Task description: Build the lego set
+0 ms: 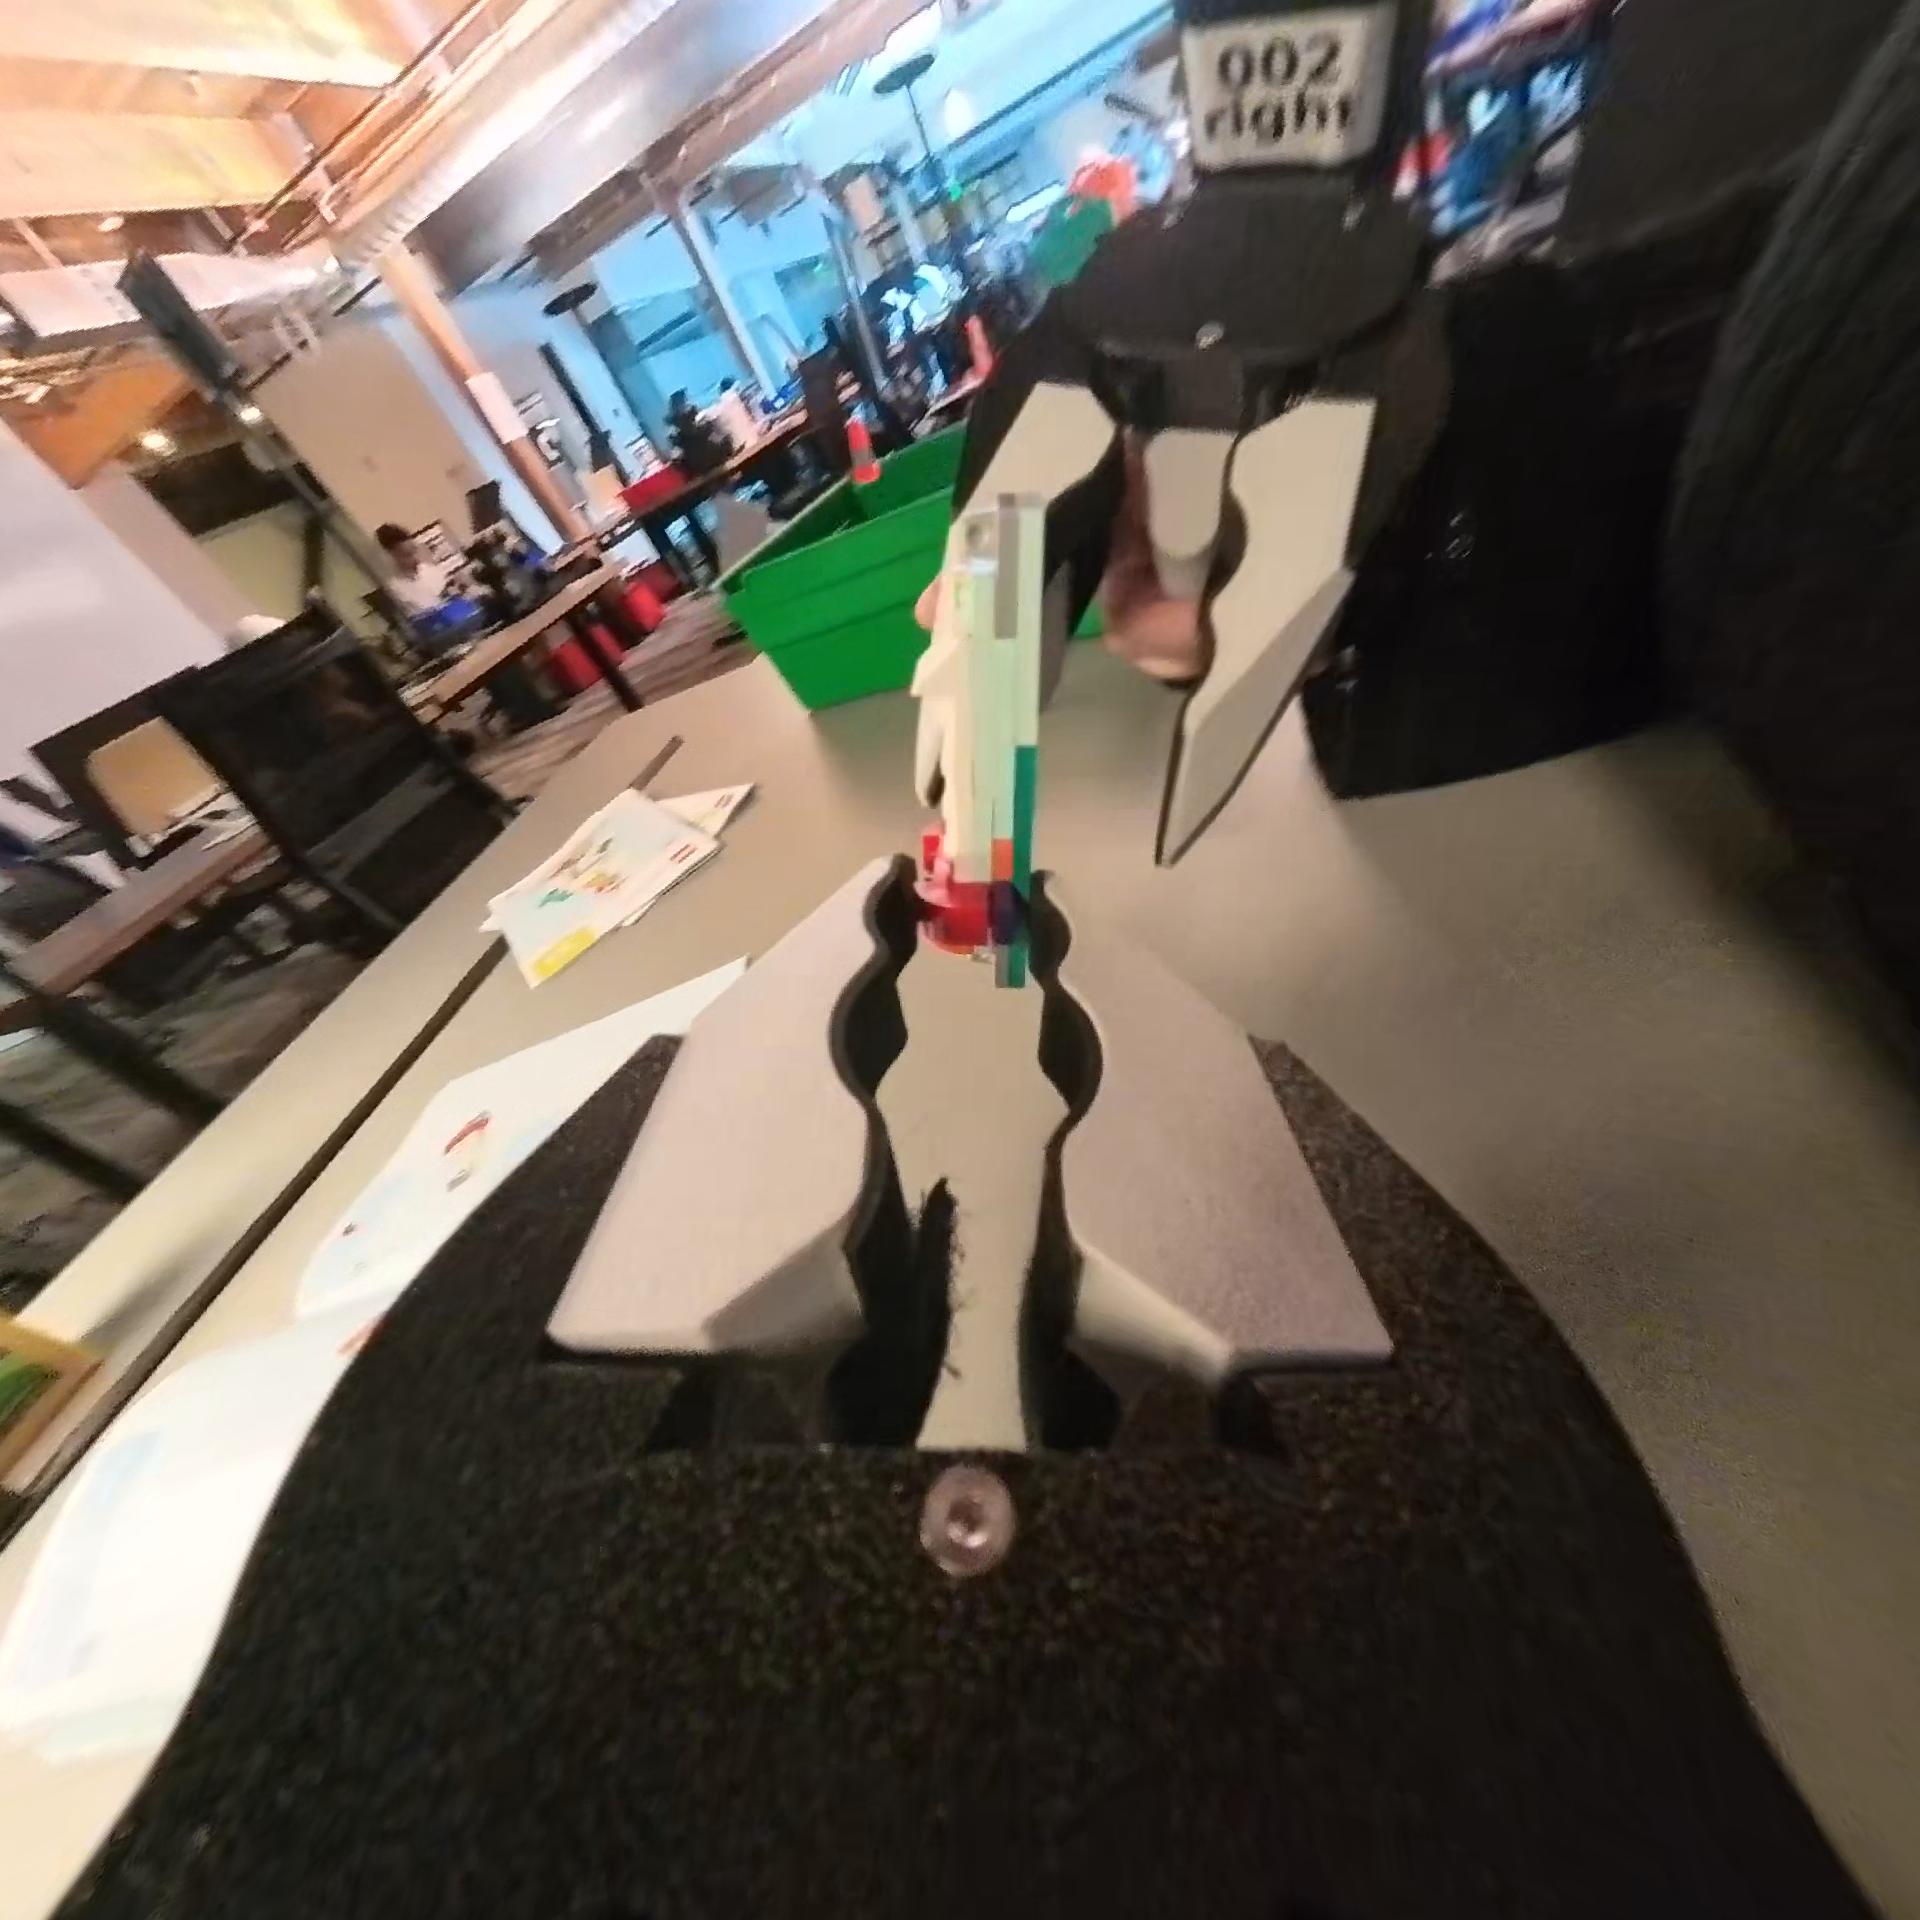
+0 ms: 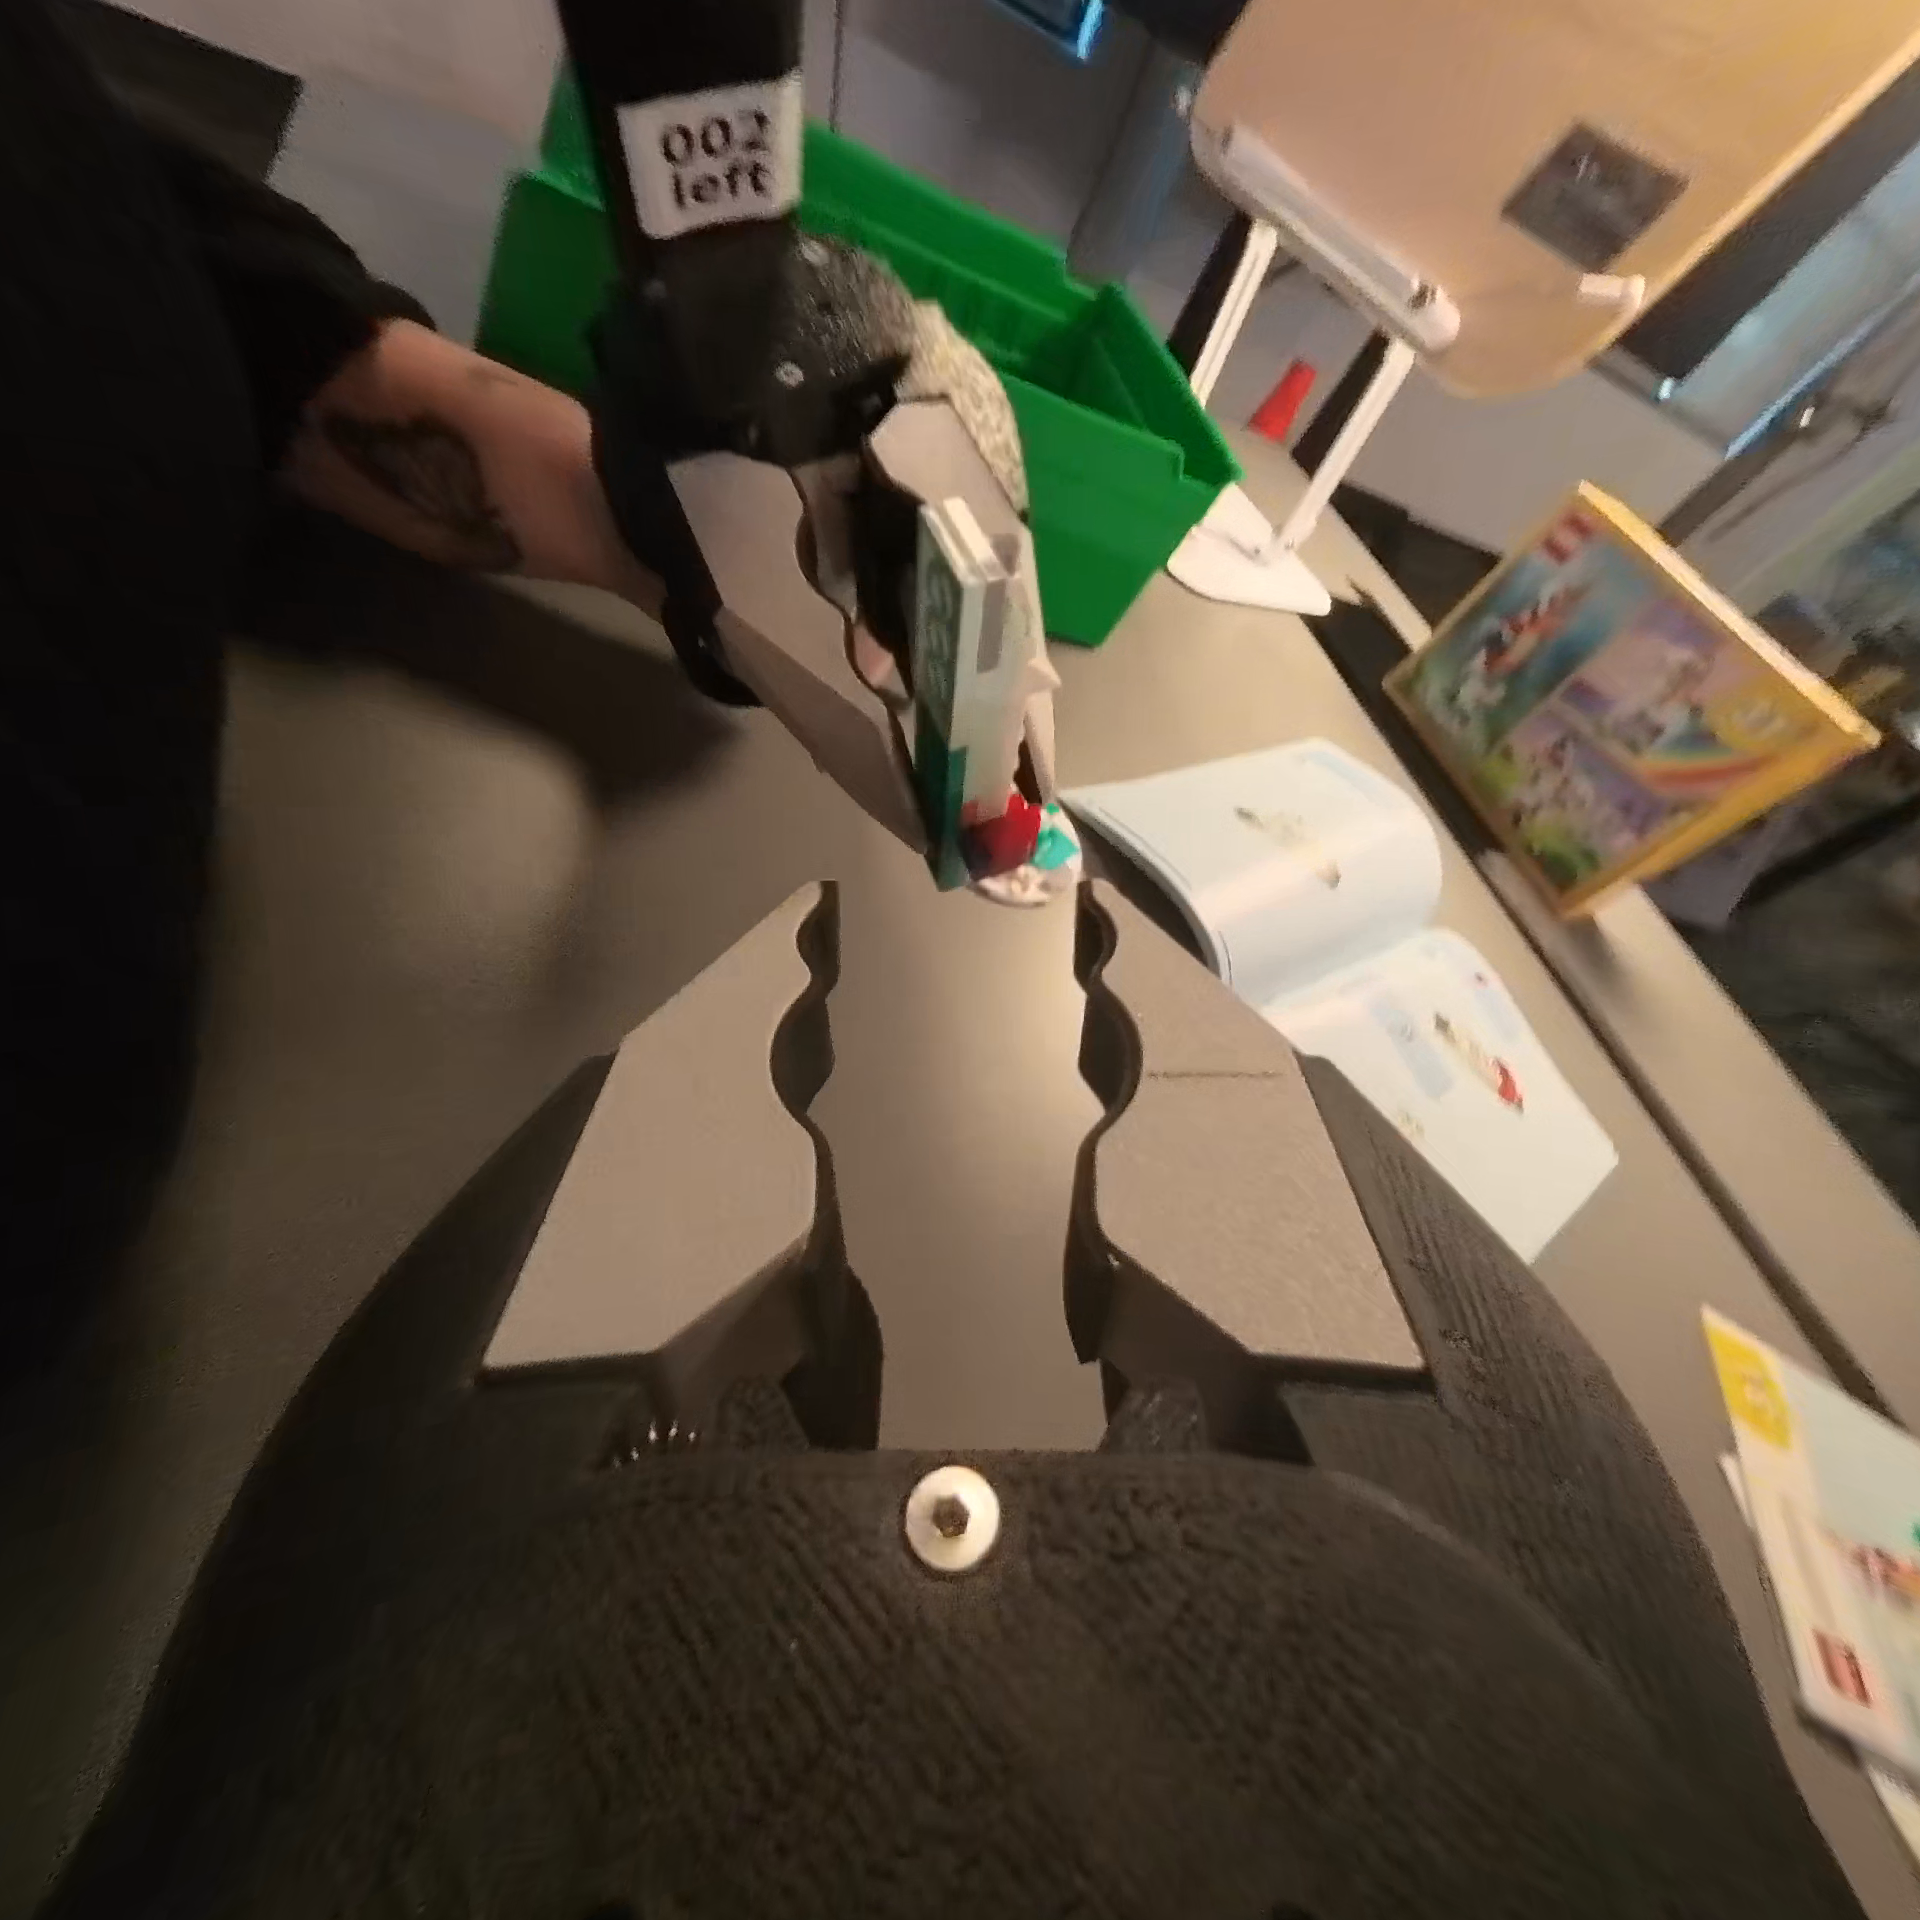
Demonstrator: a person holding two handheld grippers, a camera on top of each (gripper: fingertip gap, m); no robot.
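**Lego build held up between two hand-held grippers**

Booklets lie on the left of the table (image 1: pixel 1351 987) in the left wrist view: a spread instruction booklet (image 1: pixel 613 873) farther back, and pale open pages (image 1: pixel 436 1174) nearer the camera. Behind them, toward the middle, stands a green bin (image 1: pixel 831 603) at the far part of the table.

At centre, the left hand-held gripper (image 1: pixel 977 914) is clamped on the bottom end of the lego build (image 1: pixel 987 707), a narrow white and green stack with a red piece at its foot. The build stands upright, lifted clear of the table. To its right the right hand-held gripper (image 1: pixel 1132 831) points downward with its fingers spread apart and nothing between them; it hangs just beside the build.

From the right wrist view, a person's forearm (image 2: pixel 436 468) comes in at the left behind the left hand-held gripper (image 2: pixel 966 842), which carries the build (image 2: pixel 966 665) tilted in front of the bin (image 2: pixel 1101 499). The right hand-held gripper (image 2: pixel 951 904) gapes empty just below it. Farther right lie an open booklet (image 2: pixel 1330 883) and a boxed set (image 2: pixel 1621 707) standing on edge.
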